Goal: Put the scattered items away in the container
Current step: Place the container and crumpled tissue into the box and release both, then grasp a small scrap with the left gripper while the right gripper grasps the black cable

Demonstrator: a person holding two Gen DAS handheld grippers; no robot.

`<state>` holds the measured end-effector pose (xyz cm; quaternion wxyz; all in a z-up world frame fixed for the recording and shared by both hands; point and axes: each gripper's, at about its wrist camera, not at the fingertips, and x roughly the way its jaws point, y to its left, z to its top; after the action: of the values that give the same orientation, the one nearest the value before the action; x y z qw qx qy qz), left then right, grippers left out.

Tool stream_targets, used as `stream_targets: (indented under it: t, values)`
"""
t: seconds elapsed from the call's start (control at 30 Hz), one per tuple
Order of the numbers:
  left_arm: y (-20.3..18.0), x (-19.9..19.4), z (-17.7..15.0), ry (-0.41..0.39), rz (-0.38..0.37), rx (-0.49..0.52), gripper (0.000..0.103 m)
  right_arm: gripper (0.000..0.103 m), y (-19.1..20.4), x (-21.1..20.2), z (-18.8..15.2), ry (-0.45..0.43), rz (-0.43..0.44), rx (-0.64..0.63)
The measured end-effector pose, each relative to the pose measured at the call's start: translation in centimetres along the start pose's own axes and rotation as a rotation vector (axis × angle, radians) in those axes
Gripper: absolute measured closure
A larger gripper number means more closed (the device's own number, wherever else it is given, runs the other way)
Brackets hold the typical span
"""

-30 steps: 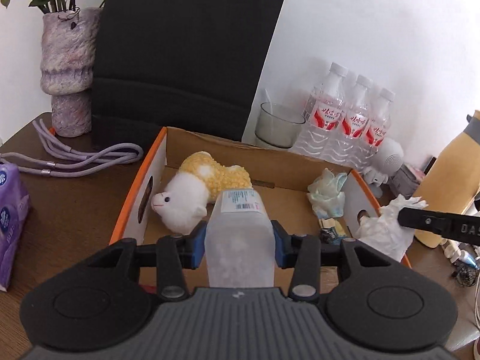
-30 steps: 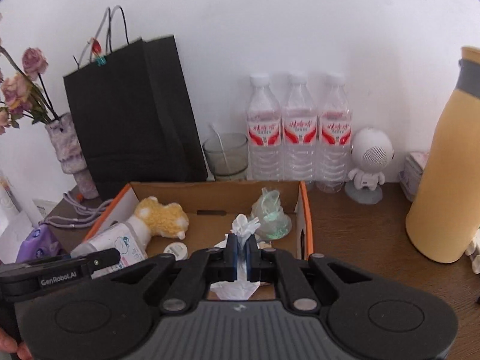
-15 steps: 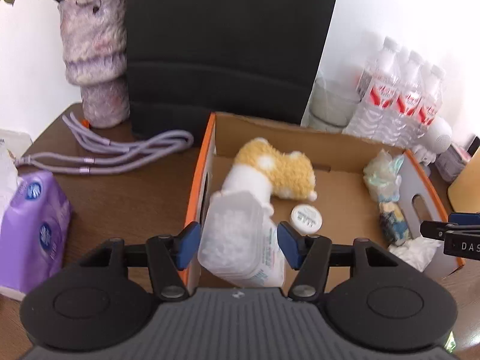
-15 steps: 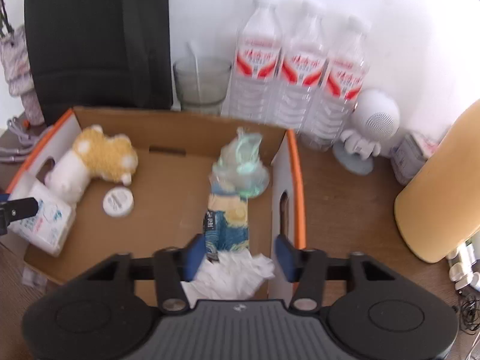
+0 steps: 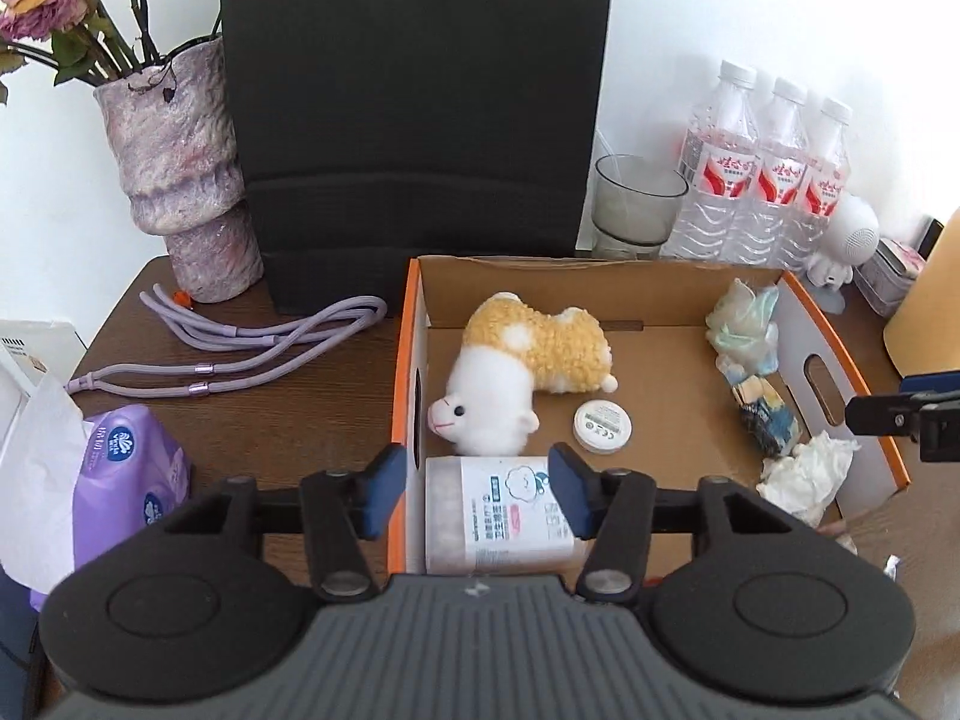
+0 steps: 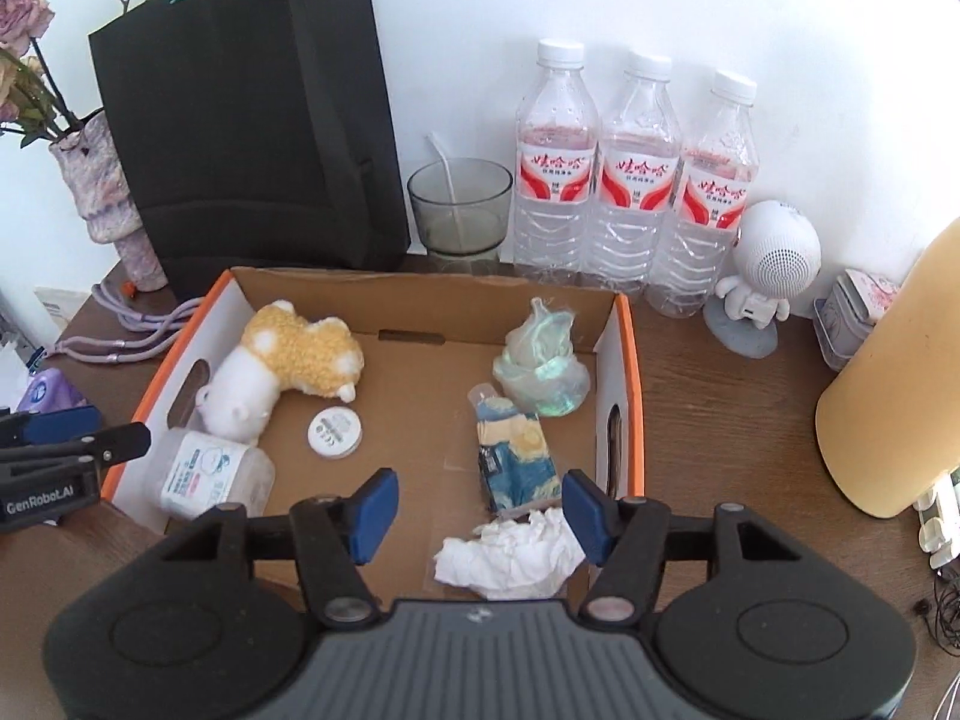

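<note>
The left gripper [image 5: 477,492] is hovering over the near left corner of the cardboard box [image 5: 600,267], its jaws opening, the blue pads clear of the cotton-swab tub [image 5: 501,519] lying between and below them. The tub is lying on its side on the box floor, its long axis running left to right in the left wrist view, against the left wall. The right gripper [image 6: 474,507] is hanging over the near right corner, its jaws likewise opening and gripping nothing; the crumpled white tissue [image 6: 510,552] is resting on the box floor just beneath them.

Just beyond the tub, a plush alpaca [image 5: 522,372] is lying on its side, head toward the near left, yellow back toward the far wall. A small round white tin [image 5: 602,427] is sitting beside it. Along the right wall, a blue-and-yellow packet [image 6: 513,462] is lying with its long axis running near to far, and a bunched pale green plastic bag [image 6: 540,360] is sitting behind it.

Outside the box, the left wrist view alone is showing a purple tissue pack [image 5: 129,474] at near left and the full purple cord [image 5: 240,348] on the dark wooden table [image 5: 288,414]. Farther back, a stone-look vase [image 5: 180,174] and a black paper bag [image 5: 414,120] are standing against the wall. Only the right wrist view is showing the whole yellow bottle [image 6: 894,396] at right and the whole white robot-shaped speaker [image 6: 768,276], beside three water bottles [image 6: 639,180] and a glass cup [image 6: 459,210].
</note>
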<state>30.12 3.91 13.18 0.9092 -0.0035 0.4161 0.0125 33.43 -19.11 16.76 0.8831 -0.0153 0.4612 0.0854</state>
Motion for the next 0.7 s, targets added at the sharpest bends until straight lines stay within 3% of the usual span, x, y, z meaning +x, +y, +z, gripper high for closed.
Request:
stream_targets:
  t: [0.07,0.13,0.23,0.3,0.37,0.43,0.5,0.6,0.7]
  values:
    - [-0.3,-1.1,0.0,-0.013,-0.003,0.012,0.024,0.044,-0.2,-0.8,0.0,-0.003,-0.013,0.015]
    - [-0.4,-2.8,-0.2,-0.058,0.01,0.019,0.023,0.042,-0.3,-1.9,-0.5,-0.03,-0.021,0.024]
    - [-0.4,-6.0,-1.6,-0.202,0.026,-0.004,0.013,0.034,0.1,-3.8,-2.5,-0.128,0.006,0.02]
    - [-0.6,-8.3,-4.0,-0.379,0.033,-0.006,0.002,0.032,0.6,-5.2,-4.8,-0.253,0.023,0.009]
    - [-0.9,-9.9,-7.2,-0.568,0.023,0.017,0.0,0.032,1.0,-6.5,-7.8,-0.427,0.046,0.003]
    - [-1.3,-10.7,-9.7,-0.665,0.029,0.035,0.0,0.026,1.2,-7.2,-11.0,-0.585,0.055,0.015]
    - [-1.3,-11.0,-11.5,-0.703,0.02,0.015,0.0,0.024,1.4,-7.3,-13.1,-0.655,0.061,0.023]
    - [-0.9,-11.4,-13.1,-0.703,-0.009,-0.024,0.0,0.024,1.7,-7.4,-14.6,-0.679,0.062,0.032]
    - [-1.1,-12.1,-14.2,-0.682,0.008,0.001,0.0,0.025,2.2,-8.0,-15.6,-0.692,0.054,0.037]
